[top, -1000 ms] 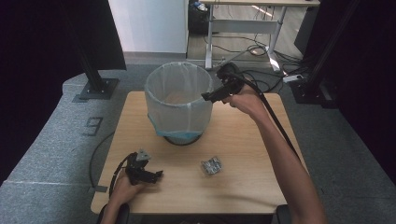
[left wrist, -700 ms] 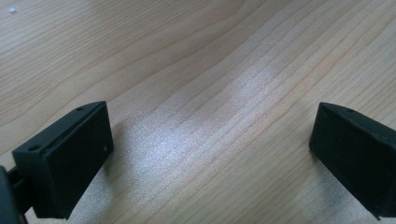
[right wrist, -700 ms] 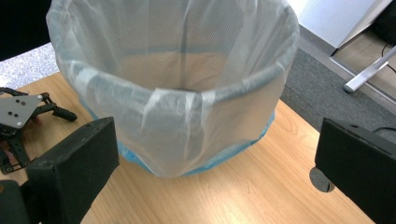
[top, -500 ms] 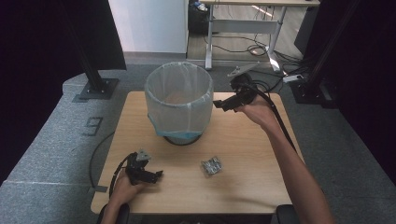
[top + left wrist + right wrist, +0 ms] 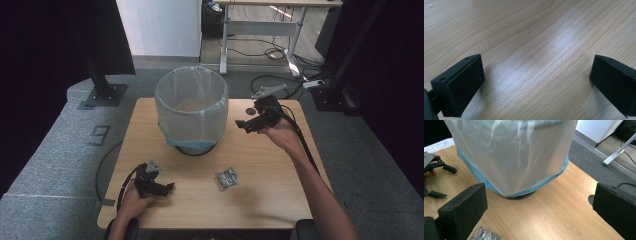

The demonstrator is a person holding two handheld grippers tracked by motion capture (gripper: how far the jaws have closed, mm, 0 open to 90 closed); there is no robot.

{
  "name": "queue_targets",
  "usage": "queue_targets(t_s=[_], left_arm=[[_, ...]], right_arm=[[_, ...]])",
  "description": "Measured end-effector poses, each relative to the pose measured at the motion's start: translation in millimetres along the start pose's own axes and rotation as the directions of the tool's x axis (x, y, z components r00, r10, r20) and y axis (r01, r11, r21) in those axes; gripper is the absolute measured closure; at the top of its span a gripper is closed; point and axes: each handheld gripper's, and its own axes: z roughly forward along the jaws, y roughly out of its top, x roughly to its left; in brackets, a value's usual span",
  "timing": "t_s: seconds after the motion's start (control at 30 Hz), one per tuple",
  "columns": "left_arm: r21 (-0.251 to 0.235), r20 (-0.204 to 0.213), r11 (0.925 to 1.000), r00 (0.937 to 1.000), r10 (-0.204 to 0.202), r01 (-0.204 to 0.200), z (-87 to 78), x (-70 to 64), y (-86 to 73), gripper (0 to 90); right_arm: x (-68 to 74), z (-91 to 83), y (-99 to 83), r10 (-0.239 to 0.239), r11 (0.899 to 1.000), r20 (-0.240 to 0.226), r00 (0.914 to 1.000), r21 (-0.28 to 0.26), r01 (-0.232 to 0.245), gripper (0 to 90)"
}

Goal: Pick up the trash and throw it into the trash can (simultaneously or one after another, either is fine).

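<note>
Table: light wooden table (image 5: 280, 200), grain plain in both gripper views.

Bin: round waste bin (image 5: 191, 111) lined with a translucent white bag, a blue edge of the liner showing near its base. It stands upright on the far half of the table, a little left of centre. In the right gripper view the bin (image 5: 514, 155) is straight ahead and close.

Packet: small crumpled silvery blister packet (image 5: 226, 177) lies flat on the table, nearer the person than the bin and apart from it, between the two grippers. A corner of the packet (image 5: 482, 234) shows at the bottom edge of the right gripper view, just beside the left-hand jaw.

Right gripper: right gripper (image 5: 242, 124) held in the person's right hand, raised above the table just right of the bin, jaws pointing toward the bin wall. Jaws spread wide with nothing between them; bare table and bin seen through the gap (image 5: 540, 202).

Left gripper: left gripper (image 5: 170, 187) in the left hand at the near-left part of the table, low over the wood, well apart from the bin. Jaws parted wide and empty (image 5: 536, 82); bare grain between them.

Dark spot: small dark round mark (image 5: 250, 109) on the table beside the right gripper; too small to identify.

Surroundings: grey carpet (image 5: 55, 150), black stand base (image 5: 105, 95) at far left.
</note>
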Motion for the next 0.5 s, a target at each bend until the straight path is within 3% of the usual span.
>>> queue_targets(t_s=[0.5], left_arm=[[0.002,0.001,1.0000,1.0000,0.003,-0.003,-0.1,0.2,0.1,0.0]], right_arm=[[18.4,16.0,-47.2,-0.006,1.000,-0.001,1.0000,0.018,0.006,0.0]])
